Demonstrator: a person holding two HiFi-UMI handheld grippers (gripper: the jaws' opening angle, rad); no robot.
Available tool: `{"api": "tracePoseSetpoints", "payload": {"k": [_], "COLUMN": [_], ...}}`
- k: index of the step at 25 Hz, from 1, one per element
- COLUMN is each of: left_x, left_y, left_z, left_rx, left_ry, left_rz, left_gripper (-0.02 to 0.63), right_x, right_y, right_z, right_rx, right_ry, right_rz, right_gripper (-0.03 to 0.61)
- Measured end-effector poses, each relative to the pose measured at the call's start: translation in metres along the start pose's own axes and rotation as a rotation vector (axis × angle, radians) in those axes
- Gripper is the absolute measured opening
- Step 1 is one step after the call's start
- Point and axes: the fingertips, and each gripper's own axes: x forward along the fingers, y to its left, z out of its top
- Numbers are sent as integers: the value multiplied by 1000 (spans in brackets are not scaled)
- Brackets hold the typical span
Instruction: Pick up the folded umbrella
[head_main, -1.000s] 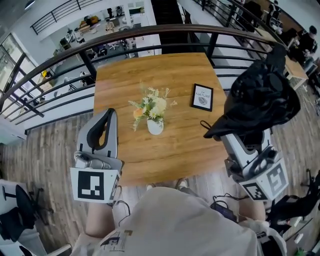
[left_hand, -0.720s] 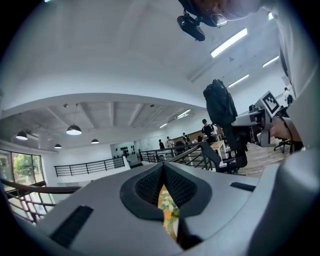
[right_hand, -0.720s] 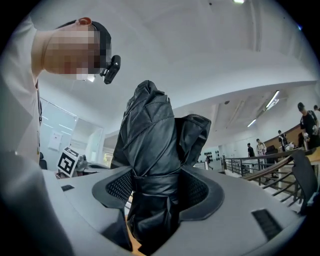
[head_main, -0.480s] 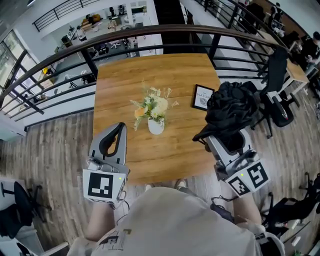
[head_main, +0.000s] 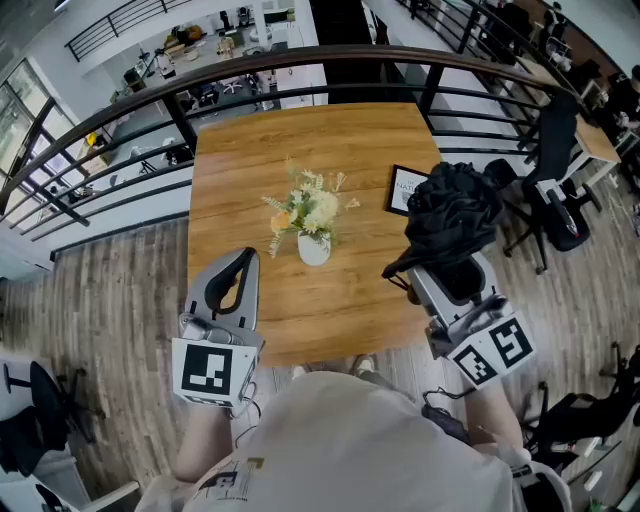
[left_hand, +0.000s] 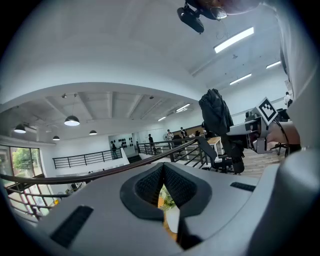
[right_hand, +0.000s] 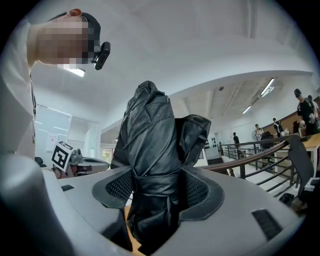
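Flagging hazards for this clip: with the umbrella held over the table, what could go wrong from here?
The folded umbrella hangs close above the framed picture and could knock it over. The right gripper clamps soft fabric near one end, so the bundle might slip or tilt toward the flower vase.

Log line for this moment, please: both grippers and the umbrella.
right gripper: shut on folded umbrella, black, upright between jaws | left gripper: shut, empty | vase of flowers: standing on table, untouched
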Motion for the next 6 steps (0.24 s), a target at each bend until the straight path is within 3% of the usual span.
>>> {"api": "tracePoseSetpoints", "payload": {"k": [6], "left_x": [3], "left_y": [2], "left_z": [-7], "left_rx": [-22], "left_ry": [24], "left_rz": [-4], "left_gripper": [15], "right_x": [1], "right_y": [0], "right_z": [0], "right_rx": [3], "right_ry": [1], "right_rz": [2], "right_gripper": [296]}}
